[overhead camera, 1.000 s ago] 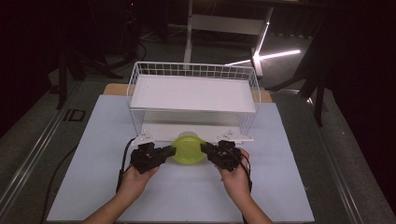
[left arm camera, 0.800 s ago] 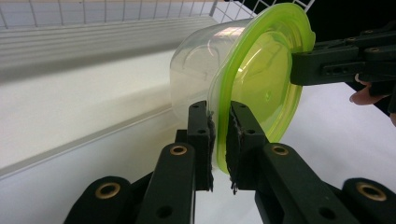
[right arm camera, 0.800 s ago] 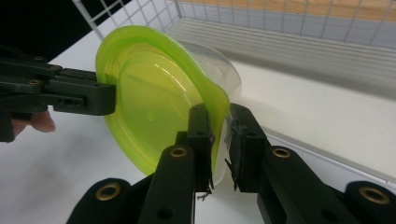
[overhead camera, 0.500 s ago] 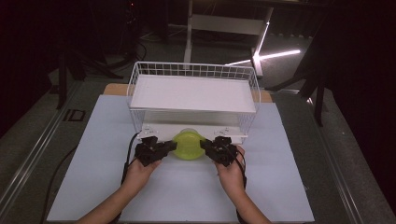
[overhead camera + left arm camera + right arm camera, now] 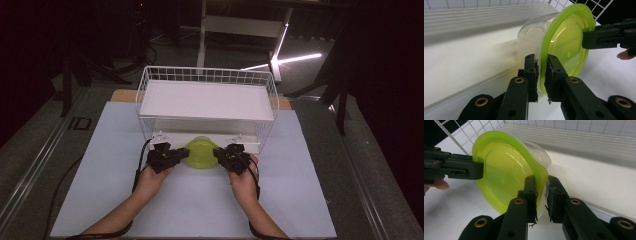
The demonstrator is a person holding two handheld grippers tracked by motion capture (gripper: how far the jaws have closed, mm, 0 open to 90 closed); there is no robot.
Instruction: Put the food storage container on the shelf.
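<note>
High view: a tub (image 5: pixel 201 153) with a green lid is being held between the two hand-held grippers, just in front of a white wire rack (image 5: pixel 207 102) that is standing on the desk (image 5: pixel 300 200). The tub is being kept at the rack's lower opening, with the lid turned toward the person and the clear body pointing in under the rack's shelf. The left hand-held gripper (image 5: pixel 176 155) is being applied to the lid's left edge and the right hand-held gripper (image 5: pixel 223 154) to its right edge; each is being gripped by a hand (image 5: pixel 152 177) coming in from the bottom of the view.

Left gripper view: the lid (image 5: pixel 564 40) rim is being pinched between the two black jaws of the left hand-held gripper (image 5: pixel 542 72), which are pressed nearly together on it. The clear body (image 5: pixel 531 37) is being shown lying on its side toward the rack's white base, and the other gripper is being seen clamped on the lid's far edge.

Right gripper view: the lid (image 5: pixel 504 172) rim is likewise being pinched by the right hand-held gripper (image 5: pixel 542 195), its jaws closed on the green edge, with the clear body behind it against the rack's white floor.
</note>
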